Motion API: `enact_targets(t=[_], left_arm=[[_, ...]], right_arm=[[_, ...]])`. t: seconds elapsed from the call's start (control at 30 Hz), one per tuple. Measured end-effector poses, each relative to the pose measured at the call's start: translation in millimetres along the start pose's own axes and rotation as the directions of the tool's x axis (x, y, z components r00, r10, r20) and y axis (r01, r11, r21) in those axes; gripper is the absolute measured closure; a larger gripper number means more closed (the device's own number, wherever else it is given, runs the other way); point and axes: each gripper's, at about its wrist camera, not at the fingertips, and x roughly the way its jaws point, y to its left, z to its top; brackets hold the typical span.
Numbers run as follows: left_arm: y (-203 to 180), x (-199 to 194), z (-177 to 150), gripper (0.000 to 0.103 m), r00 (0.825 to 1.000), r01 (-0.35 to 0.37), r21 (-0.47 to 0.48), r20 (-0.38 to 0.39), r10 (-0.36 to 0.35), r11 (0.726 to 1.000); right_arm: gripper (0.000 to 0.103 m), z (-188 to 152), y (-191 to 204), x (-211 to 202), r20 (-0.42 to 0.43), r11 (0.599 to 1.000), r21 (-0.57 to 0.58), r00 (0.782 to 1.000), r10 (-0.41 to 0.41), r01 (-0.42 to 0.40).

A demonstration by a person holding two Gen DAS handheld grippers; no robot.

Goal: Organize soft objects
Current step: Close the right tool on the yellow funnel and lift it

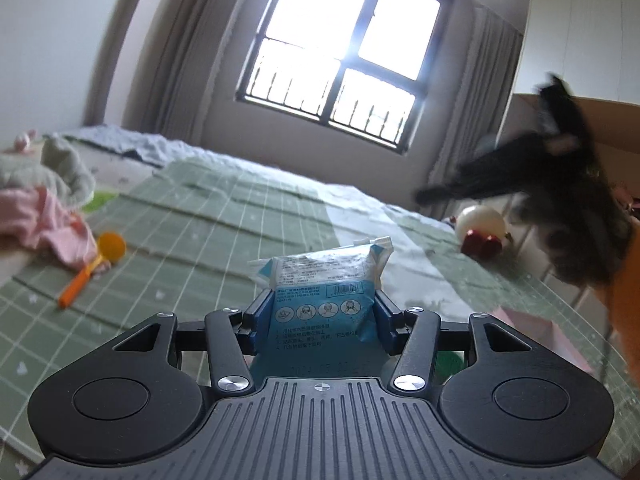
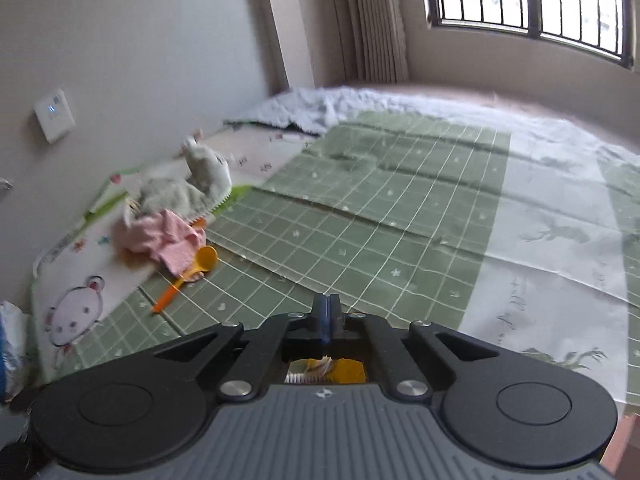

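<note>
While my left tongs (image 1: 316, 318) clamp the blue mask packet (image 1: 324, 292) above the green checked sheet (image 1: 200, 216), my right tongs (image 2: 326, 318) are pressed together, empty, above that sheet.

Window (image 1: 344, 56) glare blown out, fisheye bending edges (motion blur right)

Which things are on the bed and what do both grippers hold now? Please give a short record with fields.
left gripper: jaws shut on the blue mask packet, held above the bed
right gripper: jaws shut, nothing visible between them
bed cover: green grid sheet
pink cloth: crumpled, near the wall side
grey-white towel: bunched just behind the pink cloth
orange scoop: lying beside the pink cloth
dark blurred object: at right in left wrist view, identity unclear
</note>
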Motion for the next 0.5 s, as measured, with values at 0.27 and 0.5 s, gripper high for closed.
enact_targets(t=[0.27, 0.5], left_arm=[[-14, 2, -7, 0.046, 0.998, -0.041, -0.008, -0.045, 0.041, 0.999], [33, 6, -24, 0.046, 0.993, -0.085, -0.07, -0.083, 0.079, 0.994]], right_arm=[[0.06, -47, -31, 34, -0.141, 0.992, 0.115, 0.989, -0.034, 0.05], [0.056, -44, -55, 120, -0.21, 0.945, 0.321, 0.978, 0.004, 0.065]])
